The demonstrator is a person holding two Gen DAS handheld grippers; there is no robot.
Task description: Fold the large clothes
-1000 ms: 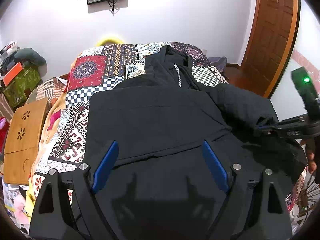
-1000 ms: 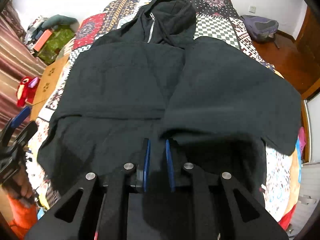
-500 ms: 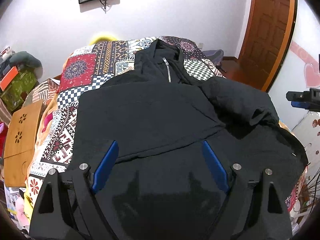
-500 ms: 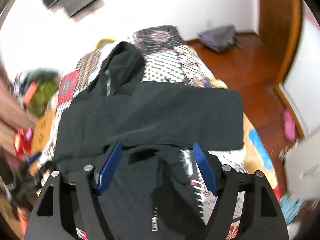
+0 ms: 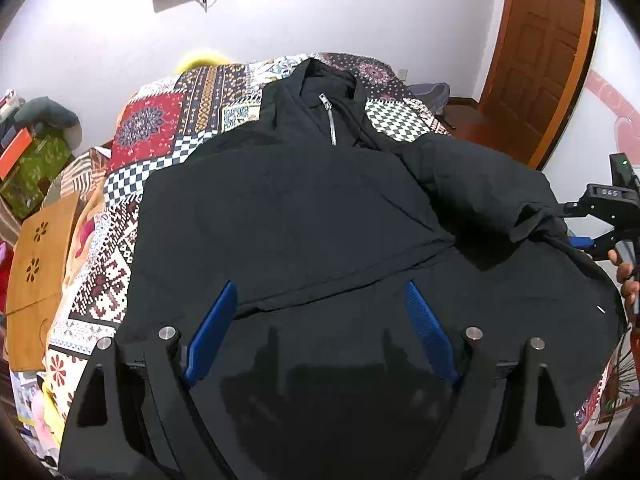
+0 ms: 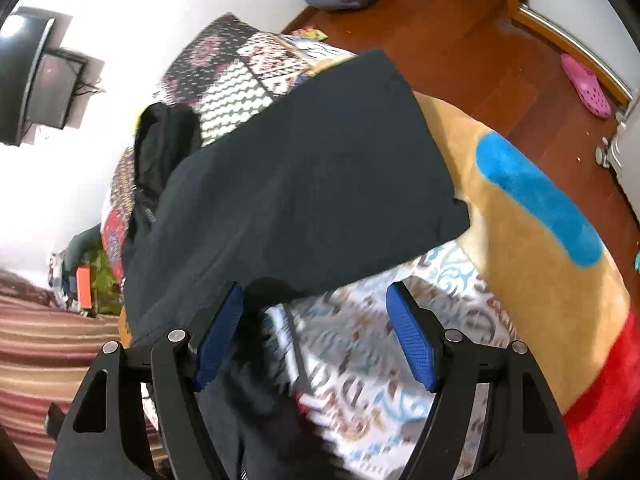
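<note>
Right gripper has let go of the sleeve, jaws now apart beside the jacket on the bed; left gripper stays open above it, so that sleeve fold looks done.

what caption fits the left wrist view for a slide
Open left gripper hovers over a black jacket spread on a patterned quilt, right gripper at its sleeve.

The right gripper has let go of the jacket, jaws now spread.
</note>
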